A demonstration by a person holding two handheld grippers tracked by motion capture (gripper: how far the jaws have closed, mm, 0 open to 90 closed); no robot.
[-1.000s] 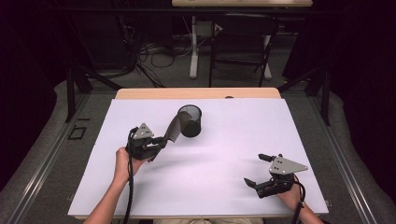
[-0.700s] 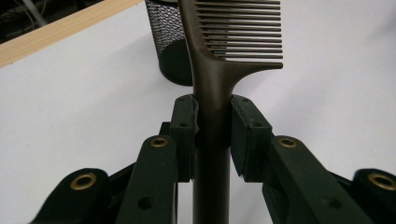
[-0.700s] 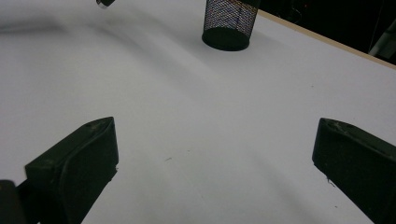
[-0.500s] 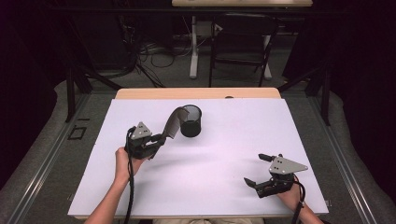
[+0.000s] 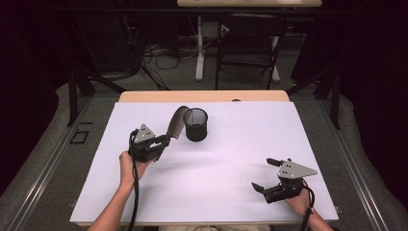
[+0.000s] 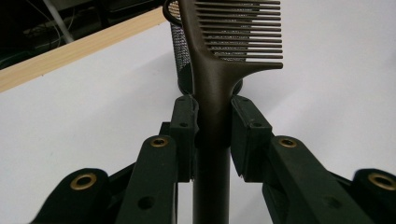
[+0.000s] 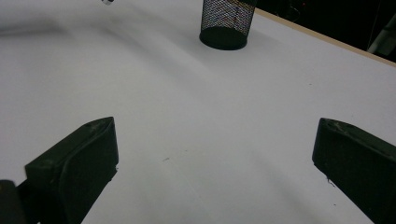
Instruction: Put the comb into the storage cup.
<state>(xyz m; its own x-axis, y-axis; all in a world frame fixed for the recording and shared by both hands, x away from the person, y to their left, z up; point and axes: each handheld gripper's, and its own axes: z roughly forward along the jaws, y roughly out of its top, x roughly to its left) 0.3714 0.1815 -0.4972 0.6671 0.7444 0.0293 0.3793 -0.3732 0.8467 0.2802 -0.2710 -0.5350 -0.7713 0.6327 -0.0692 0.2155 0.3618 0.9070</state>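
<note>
One comb [image 6: 219,70] gripped in our left claw [image 5: 162,143] nears the cup [image 5: 196,124], not yet dropped; right claw [image 5: 270,174] gapes wide.

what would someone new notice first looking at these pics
The eye goes to the dark comb clamped by its handle in the left gripper, its teeth held up beside the rim of the black mesh cup near the middle of the white table. Next comes the right gripper, low at the near right corner with its jaws wide apart and nothing between them.
</note>
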